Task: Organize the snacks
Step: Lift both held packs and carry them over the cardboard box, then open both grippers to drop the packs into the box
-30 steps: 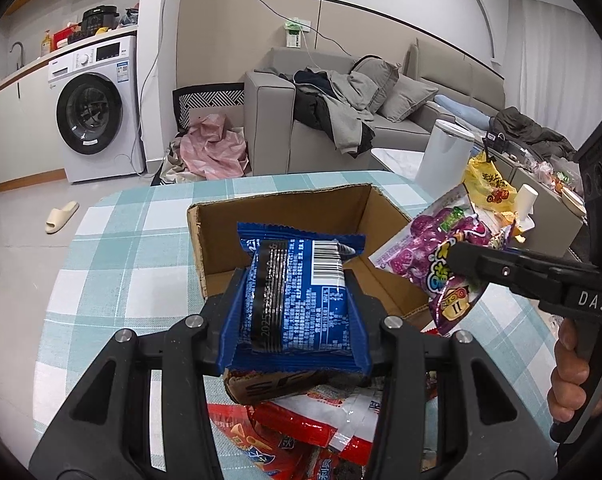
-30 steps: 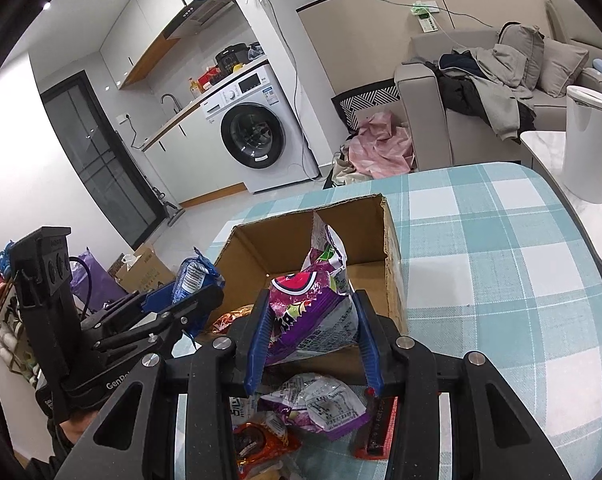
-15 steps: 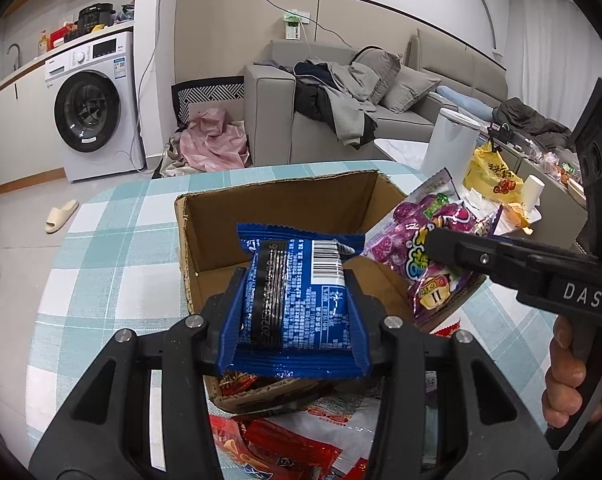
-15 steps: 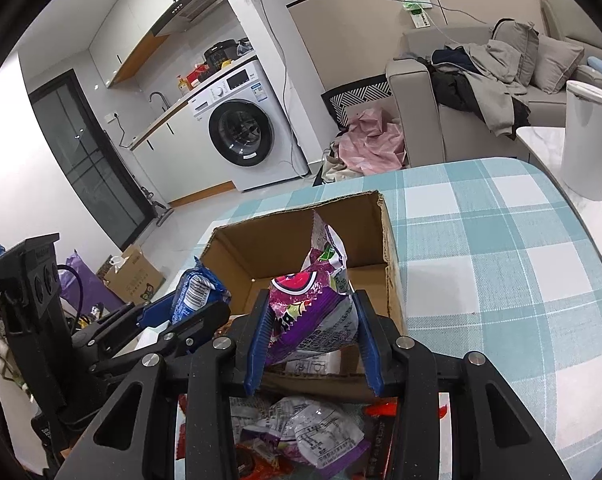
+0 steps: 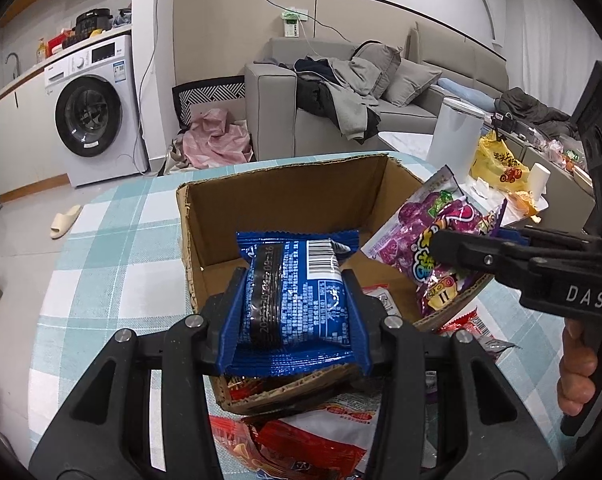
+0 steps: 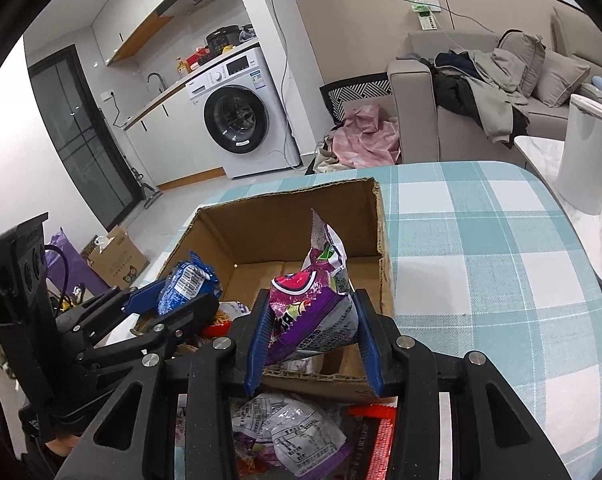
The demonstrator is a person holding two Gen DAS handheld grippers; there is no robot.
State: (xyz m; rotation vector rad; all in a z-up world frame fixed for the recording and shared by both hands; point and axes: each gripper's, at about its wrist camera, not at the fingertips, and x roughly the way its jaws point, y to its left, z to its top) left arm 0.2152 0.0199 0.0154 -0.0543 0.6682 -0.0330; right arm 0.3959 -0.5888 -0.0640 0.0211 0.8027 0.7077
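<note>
Snack packets (image 5: 301, 436) heaped at the bottom edge of both views are mostly hidden behind the black claw frames and the near wall of the cardboard box (image 5: 285, 200), so their print cannot be read. Left claw (image 5: 295, 312) is clamped on a blue packet (image 5: 297, 296) at frame centre over the box's near rim, while the right claw (image 6: 311, 334) pinches a purple packet (image 6: 313, 304) above the open box. Box and loose packets sit on the counter (image 6: 481, 240), covered in teal-and-white check cloth, with a washing machine (image 6: 237, 116) and grey sofa (image 5: 341, 92) behind.
</note>
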